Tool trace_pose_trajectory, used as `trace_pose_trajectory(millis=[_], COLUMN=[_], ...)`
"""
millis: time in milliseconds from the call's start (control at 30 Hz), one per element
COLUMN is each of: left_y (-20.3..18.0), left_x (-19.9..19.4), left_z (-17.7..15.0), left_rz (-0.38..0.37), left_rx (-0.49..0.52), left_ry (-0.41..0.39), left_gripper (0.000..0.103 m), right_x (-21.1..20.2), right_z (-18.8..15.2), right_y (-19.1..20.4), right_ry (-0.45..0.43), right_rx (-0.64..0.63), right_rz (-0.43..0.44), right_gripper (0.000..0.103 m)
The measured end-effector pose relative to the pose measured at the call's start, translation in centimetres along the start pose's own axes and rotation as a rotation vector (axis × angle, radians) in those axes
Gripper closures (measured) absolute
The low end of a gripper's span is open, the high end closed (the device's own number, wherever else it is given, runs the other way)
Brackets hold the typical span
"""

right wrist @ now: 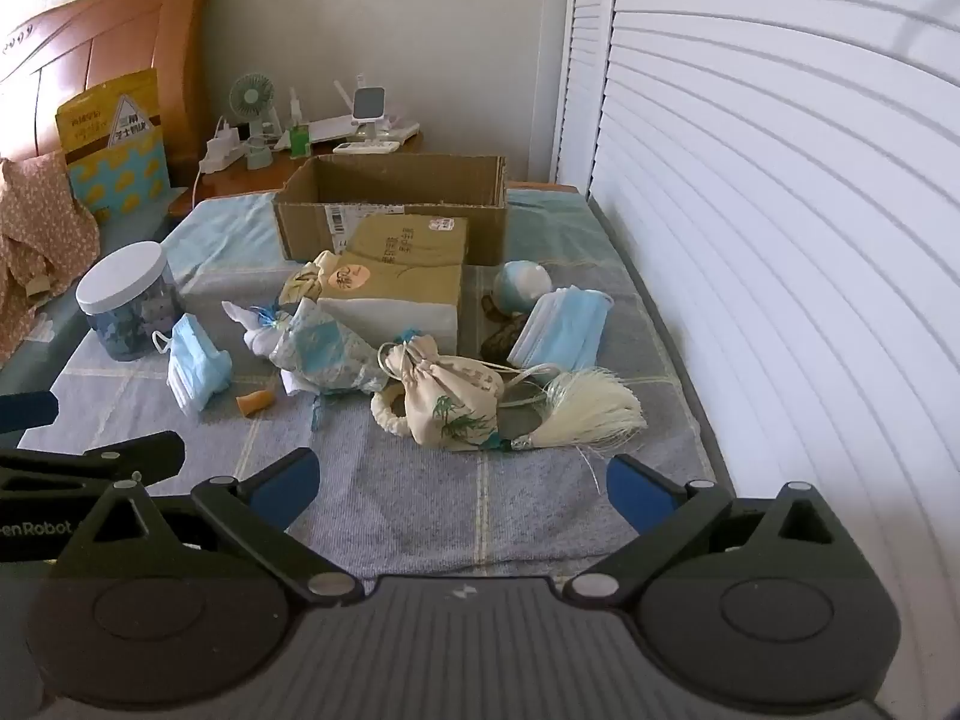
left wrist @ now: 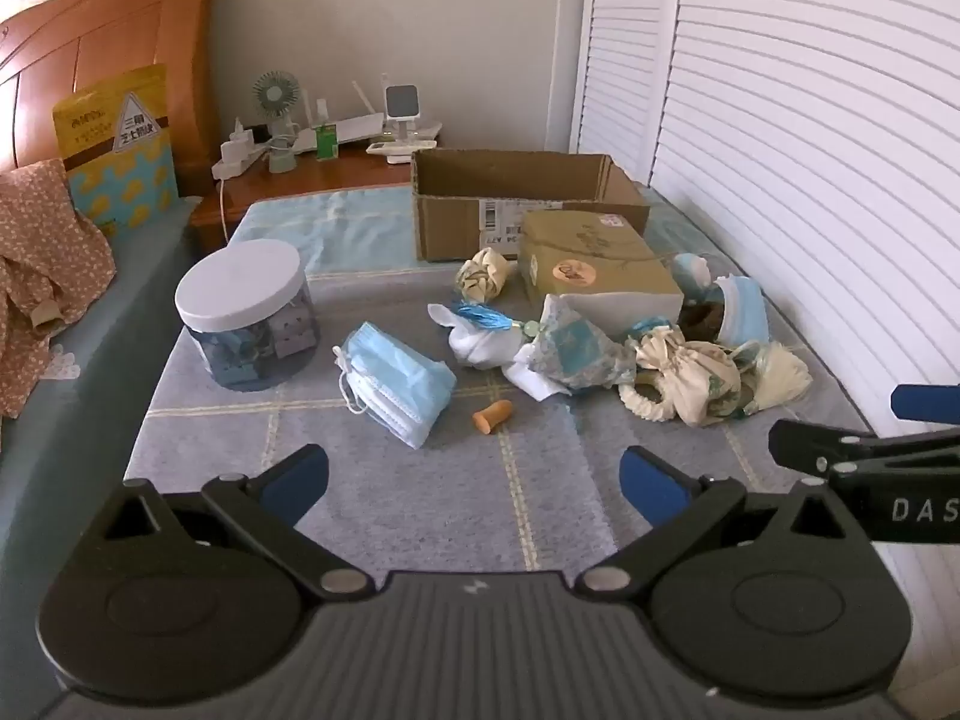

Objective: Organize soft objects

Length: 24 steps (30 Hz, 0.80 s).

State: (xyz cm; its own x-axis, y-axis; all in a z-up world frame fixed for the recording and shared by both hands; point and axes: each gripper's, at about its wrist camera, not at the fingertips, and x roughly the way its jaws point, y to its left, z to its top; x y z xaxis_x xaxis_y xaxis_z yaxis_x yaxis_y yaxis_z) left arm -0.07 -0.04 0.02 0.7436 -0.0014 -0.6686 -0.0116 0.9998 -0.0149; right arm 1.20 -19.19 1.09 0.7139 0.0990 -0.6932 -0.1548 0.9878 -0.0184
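Above the checked bedspread (left wrist: pixel 420 498) I hold my left gripper (left wrist: pixel 474 480) and right gripper (right wrist: pixel 462 483) spread wide and empty, short of the face masks (left wrist: pixel 399 381) and drawstring pouch (right wrist: pixel 450 399).

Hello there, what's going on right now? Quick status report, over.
Left gripper and right gripper both open, empty, above the bedspread. Soft things untouched: masks, drawstring pouch. Cardboard box open behind; closed box stands before it.

A bed covered with a grey-blue checked sheet (right wrist: pixel 432 516) carries an open cardboard box (right wrist: pixel 390 222) near its far edge, a white-lidded jar (left wrist: pixel 246 312) toward the left edge, mask stacks (left wrist: pixel 396 384), an orange earplug (left wrist: pixel 492 417) and cloth pouches (right wrist: pixel 450 396) mid-bed.
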Motion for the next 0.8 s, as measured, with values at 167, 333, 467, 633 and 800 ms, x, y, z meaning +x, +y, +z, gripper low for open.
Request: trace_pose_trajectory(millis=[167,333,467,633,800], left_y=[0.2,-0.03,0.02,-0.13,-0.19], left_x=[-0.06,-0.02,0.17,0.16,0.15], left_z=[0.06,0.26,0.42,0.31,0.48], left_rz=[-0.009,-0.006,-0.008,-0.006,-0.008], left_rx=[-0.005,-0.012,-0.012,-0.012,-0.012], left_ry=[0.009,0.012,0.011,0.01,0.01], left_gripper=[0.001,0.001,0.001,0.001,0.001], right_x=[0.1,0.0,-0.05,-0.12,-0.16], right_z=[0.05,0.2,0.08,0.23,0.26], right_y=[-0.1,-0.09,0.23,0.03,0.05], right_ry=[0.006,0.009,0.003,-0.001,-0.003], right_rx=[0.009,0.008,0.008,0.007,0.008], right_rz=[0.008,0.01,0.007,0.009,0.013], right_gripper=[0.0,0.0,0.0,0.0,0.0])
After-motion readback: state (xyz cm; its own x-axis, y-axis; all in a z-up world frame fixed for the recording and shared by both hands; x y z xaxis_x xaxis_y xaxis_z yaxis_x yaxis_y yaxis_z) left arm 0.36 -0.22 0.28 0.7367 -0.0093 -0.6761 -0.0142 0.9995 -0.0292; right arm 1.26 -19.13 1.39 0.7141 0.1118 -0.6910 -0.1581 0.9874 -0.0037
